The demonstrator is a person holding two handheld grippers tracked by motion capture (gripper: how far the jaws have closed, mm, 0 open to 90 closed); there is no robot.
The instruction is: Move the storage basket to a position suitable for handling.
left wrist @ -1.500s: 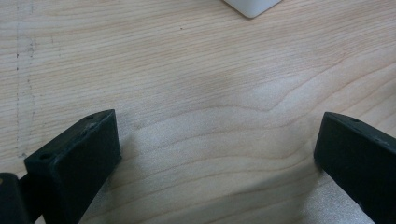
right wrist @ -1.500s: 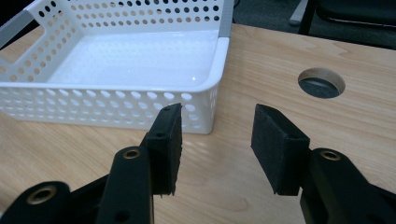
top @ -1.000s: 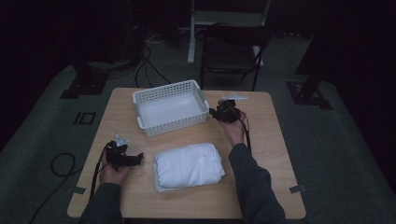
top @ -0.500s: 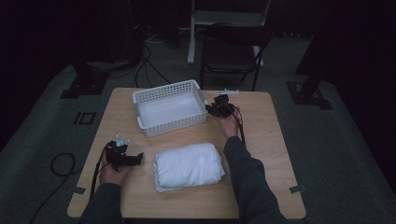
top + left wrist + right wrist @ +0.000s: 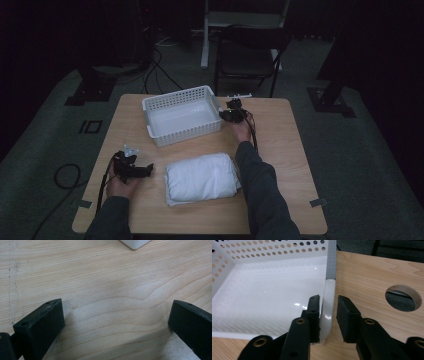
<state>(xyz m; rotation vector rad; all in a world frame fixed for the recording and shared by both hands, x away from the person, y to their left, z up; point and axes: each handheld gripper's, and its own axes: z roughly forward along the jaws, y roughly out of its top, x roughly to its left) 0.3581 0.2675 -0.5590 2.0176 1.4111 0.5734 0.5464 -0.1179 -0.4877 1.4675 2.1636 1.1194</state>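
A white perforated plastic basket [image 5: 182, 95] stands empty at the back of the wooden table [image 5: 280, 145]. My right gripper [image 5: 225, 114] is at its right-hand wall. In the right gripper view the basket's rounded rim [image 5: 331, 260] runs between the jaws of my right gripper [image 5: 328, 298]: one jaw inside against the wall, the other outside with a small gap, so it is open. A folded white towel [image 5: 201, 177] lies at the front middle. My left gripper [image 5: 147, 171] rests left of the towel, its jaws wide open over bare wood [image 5: 116, 305].
A round hole [image 5: 403, 297] is cut in the tabletop just right of the basket. A white corner [image 5: 135, 243] shows at the top of the left gripper view. A dark chair [image 5: 247, 57] stands behind the table. Cables trail on the floor at the left.
My right gripper has moved left and forward from the table's back right to the basket's right wall, and now straddles the rim. The left gripper has stayed put.
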